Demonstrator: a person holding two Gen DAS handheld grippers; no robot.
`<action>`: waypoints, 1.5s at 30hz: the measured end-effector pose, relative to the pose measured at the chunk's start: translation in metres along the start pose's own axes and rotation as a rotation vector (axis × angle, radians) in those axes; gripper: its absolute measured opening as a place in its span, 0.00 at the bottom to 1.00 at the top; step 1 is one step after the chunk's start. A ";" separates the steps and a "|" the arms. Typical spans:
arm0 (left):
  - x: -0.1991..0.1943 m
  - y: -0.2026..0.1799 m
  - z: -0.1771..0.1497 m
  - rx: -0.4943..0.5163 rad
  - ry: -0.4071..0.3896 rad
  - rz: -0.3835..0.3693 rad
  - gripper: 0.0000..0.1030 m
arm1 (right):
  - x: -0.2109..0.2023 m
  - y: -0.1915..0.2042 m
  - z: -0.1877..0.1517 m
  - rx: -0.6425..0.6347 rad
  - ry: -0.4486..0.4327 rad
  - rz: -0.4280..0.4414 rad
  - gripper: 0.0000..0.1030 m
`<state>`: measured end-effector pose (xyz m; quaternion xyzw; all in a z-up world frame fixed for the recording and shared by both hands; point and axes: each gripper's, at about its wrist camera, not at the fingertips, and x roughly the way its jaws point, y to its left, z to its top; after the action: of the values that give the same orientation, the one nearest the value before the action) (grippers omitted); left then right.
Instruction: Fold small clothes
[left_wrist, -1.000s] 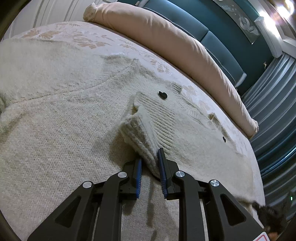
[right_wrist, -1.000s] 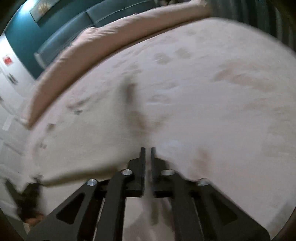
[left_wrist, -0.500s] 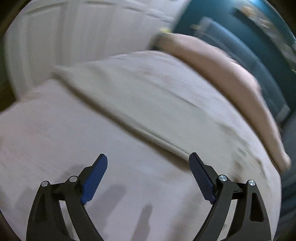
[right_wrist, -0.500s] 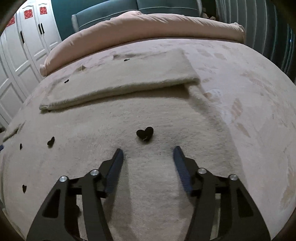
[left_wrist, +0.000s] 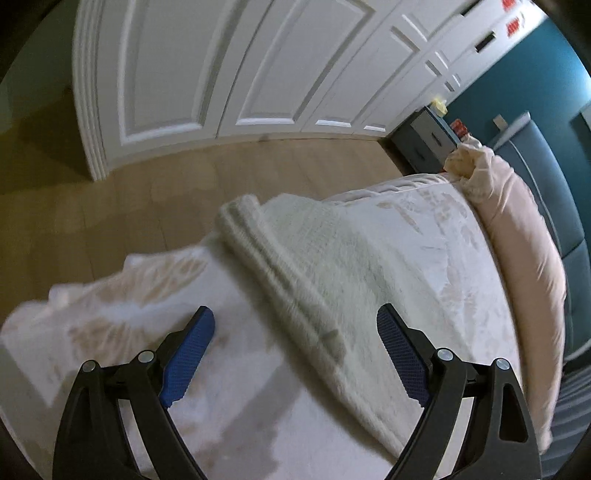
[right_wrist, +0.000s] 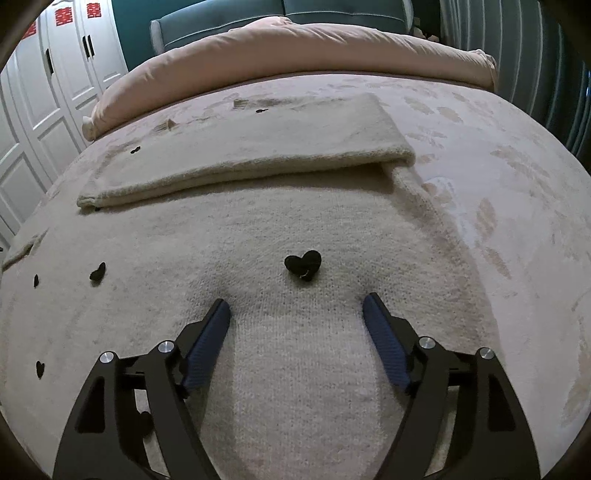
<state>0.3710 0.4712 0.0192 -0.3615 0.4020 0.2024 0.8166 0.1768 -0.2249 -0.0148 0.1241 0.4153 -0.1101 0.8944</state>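
Sleeve (right_wrist: 240, 155) released, folded — both grippers (left_wrist: 295, 354) (right_wrist: 295, 332) opened

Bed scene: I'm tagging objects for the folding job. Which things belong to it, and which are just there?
Job:
cream sweater
its folded sleeve
left gripper
right gripper

Just there:
bed cover
pink duvet roll
white wardrobe
nightstand

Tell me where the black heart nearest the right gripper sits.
In the right wrist view, the black heart lies on the cream sweater, just beyond the open right gripper.
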 end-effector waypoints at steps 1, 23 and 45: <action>0.000 -0.004 -0.002 0.012 -0.004 -0.001 0.62 | 0.000 0.001 0.000 0.000 -0.001 -0.001 0.71; -0.135 -0.356 -0.362 0.879 0.167 -0.570 0.17 | -0.002 -0.004 -0.002 0.052 -0.022 0.111 0.83; -0.039 -0.177 -0.218 0.160 0.268 -0.407 0.43 | 0.019 0.002 0.094 0.325 0.036 0.288 0.80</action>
<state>0.3468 0.1893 0.0359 -0.3926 0.4403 -0.0481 0.8060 0.2569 -0.2548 0.0294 0.3267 0.3858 -0.0442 0.8617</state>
